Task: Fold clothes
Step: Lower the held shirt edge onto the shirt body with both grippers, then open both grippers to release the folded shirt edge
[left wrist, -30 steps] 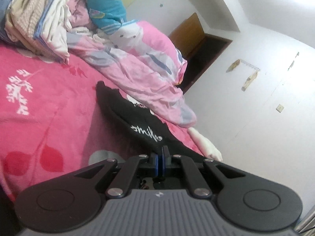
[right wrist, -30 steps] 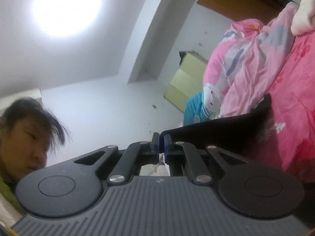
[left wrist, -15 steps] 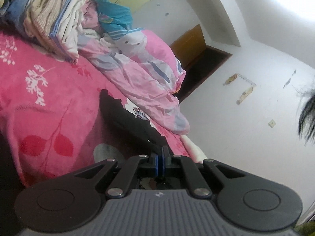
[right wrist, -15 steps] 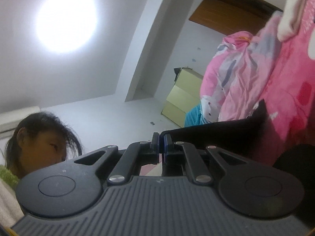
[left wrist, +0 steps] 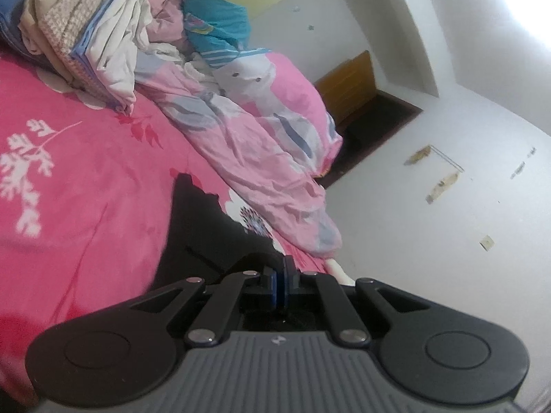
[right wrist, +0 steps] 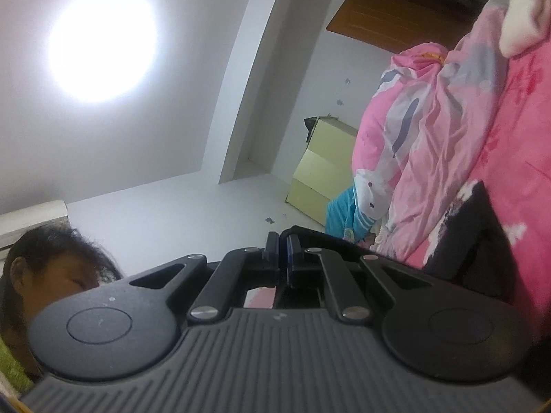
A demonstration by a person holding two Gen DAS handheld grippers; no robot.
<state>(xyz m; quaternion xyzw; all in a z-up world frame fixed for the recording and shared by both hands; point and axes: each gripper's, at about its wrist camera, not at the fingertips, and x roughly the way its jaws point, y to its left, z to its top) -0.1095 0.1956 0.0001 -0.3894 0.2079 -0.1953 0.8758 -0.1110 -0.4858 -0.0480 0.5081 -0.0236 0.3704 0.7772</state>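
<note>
A black garment (left wrist: 203, 227) with white print lies stretched over the pink floral bedspread (left wrist: 75, 179). My left gripper (left wrist: 282, 272) is shut on one edge of it, just above the bed. In the right wrist view my right gripper (right wrist: 283, 251) is shut on another edge of the black garment (right wrist: 471, 237), which runs taut from the jaws toward the bed at the right. That view is tilted up at the ceiling.
A stack of folded clothes (left wrist: 79, 34) sits at the bed's far left. A rumpled pink quilt (left wrist: 261, 137) lies along the wall side, with a teal cloth (left wrist: 217, 24) on it. A yellow cabinet (right wrist: 323, 175) and a person's head (right wrist: 51, 272) show in the right wrist view.
Both grippers have kept their hold on the black garment and moved. The left view has swung closer over the bed; the "smile" print is no longer visible. The right view has tilted further.
</note>
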